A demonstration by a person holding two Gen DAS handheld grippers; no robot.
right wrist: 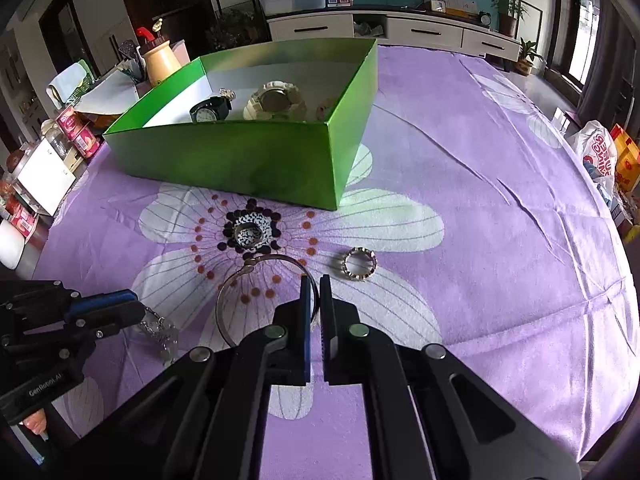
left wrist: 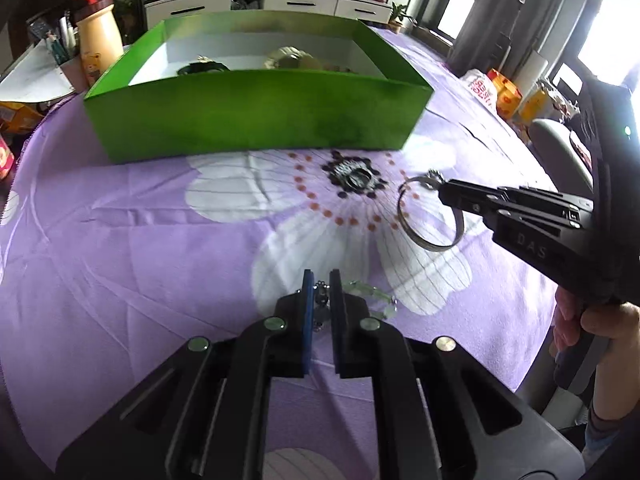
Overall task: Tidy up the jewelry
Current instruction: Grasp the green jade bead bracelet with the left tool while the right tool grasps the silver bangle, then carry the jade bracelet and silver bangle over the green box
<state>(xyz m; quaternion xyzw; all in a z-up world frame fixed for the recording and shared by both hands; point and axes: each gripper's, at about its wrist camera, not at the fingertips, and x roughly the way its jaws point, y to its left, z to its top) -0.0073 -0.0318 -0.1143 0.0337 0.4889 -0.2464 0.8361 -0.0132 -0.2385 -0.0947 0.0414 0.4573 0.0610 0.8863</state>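
Observation:
On the purple flowered cloth, my left gripper (left wrist: 322, 280) is shut on a chain bracelet with clear beads (left wrist: 380, 295), low at the near edge. The right wrist view shows that gripper (right wrist: 138, 312) from the side, the bracelet (right wrist: 162, 330) trailing from its tips. My right gripper (right wrist: 315, 284) is shut on the rim of a thin silver bangle (right wrist: 219, 308). It enters the left wrist view from the right (left wrist: 442, 194), the bangle (left wrist: 400, 216) tilted up off the cloth. A ring (right wrist: 248, 234) lies on the flower's dark centre, a beaded ring (right wrist: 360, 264) to its right. Behind stands an open green box (right wrist: 240, 160).
Inside the box lie a black watch (right wrist: 210, 112) and a cream watch (right wrist: 274, 102). A cream bottle (left wrist: 100, 40) and jars crowd the table's left side. Snack bags (left wrist: 504, 96) sit off the right edge. A person's hand (left wrist: 600, 320) grips the right tool.

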